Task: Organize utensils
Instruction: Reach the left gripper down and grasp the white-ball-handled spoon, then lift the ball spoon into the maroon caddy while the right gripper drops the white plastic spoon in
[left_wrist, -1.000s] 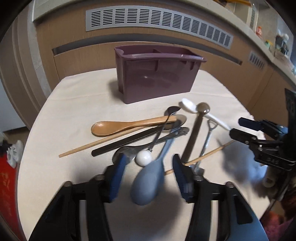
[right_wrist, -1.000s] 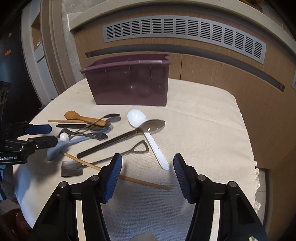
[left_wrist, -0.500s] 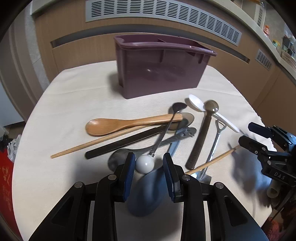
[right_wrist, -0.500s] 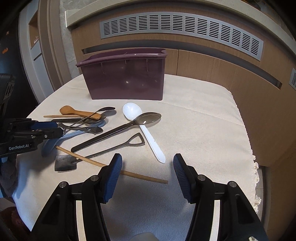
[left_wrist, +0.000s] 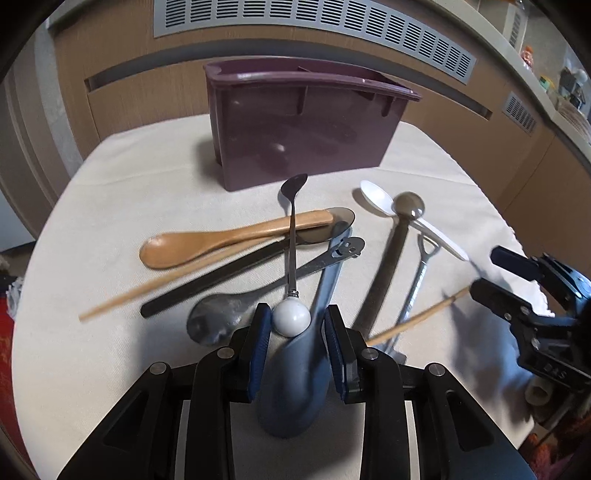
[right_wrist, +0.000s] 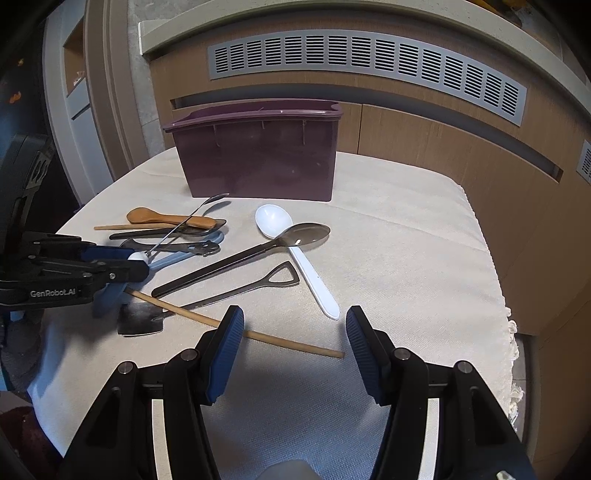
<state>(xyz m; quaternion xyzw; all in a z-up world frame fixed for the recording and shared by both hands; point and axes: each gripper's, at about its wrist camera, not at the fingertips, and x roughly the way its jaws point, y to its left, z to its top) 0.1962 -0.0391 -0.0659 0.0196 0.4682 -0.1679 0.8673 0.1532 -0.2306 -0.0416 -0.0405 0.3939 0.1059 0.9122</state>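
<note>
A pile of utensils lies on a cream cloth in front of a purple caddy (left_wrist: 303, 122), which also shows in the right wrist view (right_wrist: 258, 147). My left gripper (left_wrist: 297, 321) is shut on the white ball end (left_wrist: 291, 318) of a thin metal spoon (left_wrist: 293, 221), whose bowl is tilted up off the pile. A grey-blue spoon (left_wrist: 295, 376) lies under the fingers. My right gripper (right_wrist: 291, 328) is open and empty above a wooden chopstick (right_wrist: 295, 345). A white plastic spoon (right_wrist: 295, 251) and a large metal spoon (right_wrist: 258, 251) lie ahead of it.
A wooden spoon (left_wrist: 221, 240), a second chopstick (left_wrist: 166, 280), a black-handled utensil (left_wrist: 221, 277), a shovel-shaped spoon (right_wrist: 221, 295) and a can opener (left_wrist: 332, 254) lie in the pile. Wooden cabinets with vent grilles (right_wrist: 369, 70) stand behind. The cloth edge (right_wrist: 513, 332) drops off at right.
My left gripper has closed on the white ball end of the thin spoon and moved forward; the spoon's bowl has tilted up. The right gripper has stayed open, almost still.
</note>
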